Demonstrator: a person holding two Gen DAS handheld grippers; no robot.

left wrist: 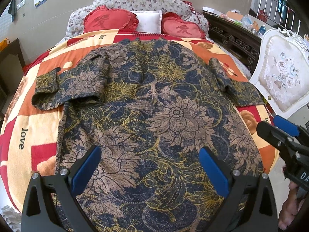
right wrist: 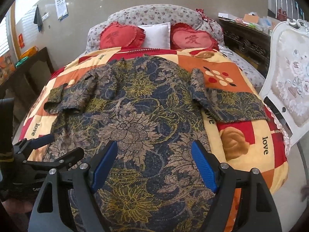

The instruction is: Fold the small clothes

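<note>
Bed (left wrist: pixel 29 119): shirt (left wrist: pixel 154 104) beneath left gripper (left wrist: pixel 150 166).

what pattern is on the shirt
Dark blue with tan and yellow flowers on the shirt; clearest in the left wrist view.

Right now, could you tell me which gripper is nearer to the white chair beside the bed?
Right. The right gripper is at the bed's chair-side edge, just below the white chair; the left gripper hovers over the shirt's middle.
</note>
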